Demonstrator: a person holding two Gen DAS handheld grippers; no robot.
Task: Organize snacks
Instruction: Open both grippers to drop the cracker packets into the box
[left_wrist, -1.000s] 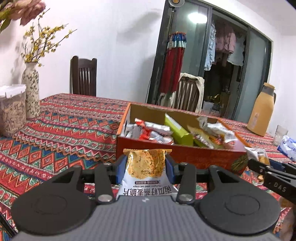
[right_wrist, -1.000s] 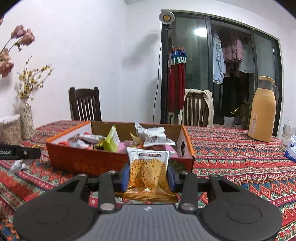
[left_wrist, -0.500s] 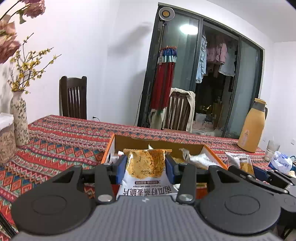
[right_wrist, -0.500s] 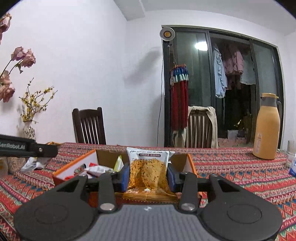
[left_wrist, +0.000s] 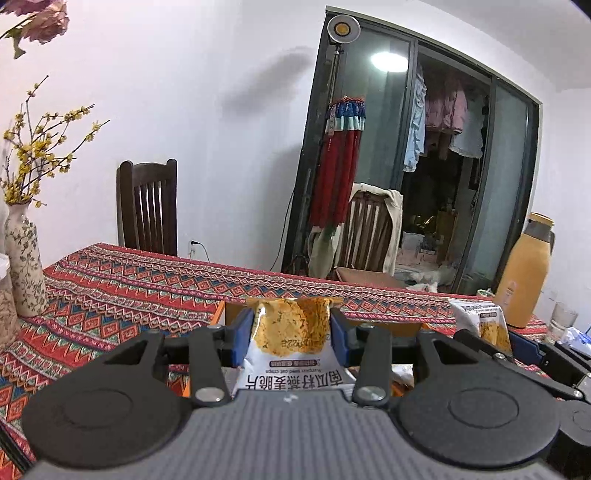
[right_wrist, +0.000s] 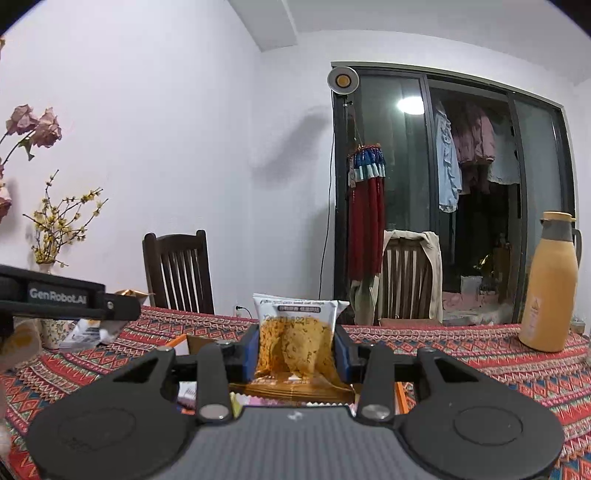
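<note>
Patterned red cloth is covering the table (left_wrist: 122, 291) that is stretching away beneath both grippers, with a white wall and dark glass sliding doors (right_wrist: 476, 192) standing behind it. Between the blue pads of the left gripper (left_wrist: 291, 334) a white oat crisp packet (left_wrist: 290, 345) is being pinched at its sides, its printed text reading upside down toward the camera. The right gripper (right_wrist: 295, 350) is likewise clamping a second crisp packet (right_wrist: 295, 341), this one upright with its white seal on top and its amber lower edge sagging toward the camera. Just below and beyond both sets of fingers, the orange cardboard box (left_wrist: 221, 314) is showing only its rim and a slice of its inner wall. In the left wrist view, the right gripper and its packet are sitting close off to the right; in the right wrist view, the left gripper's black arm is crossing the left edge. Farther out to the left a floral vase (left_wrist: 24, 262) with yellow sprigs is standing on the cloth, and far right a tan thermos jug (right_wrist: 550, 284) is standing beside a drinking glass (left_wrist: 563, 317). Two dark wooden chairs (left_wrist: 147, 206) are waiting behind the table.
</note>
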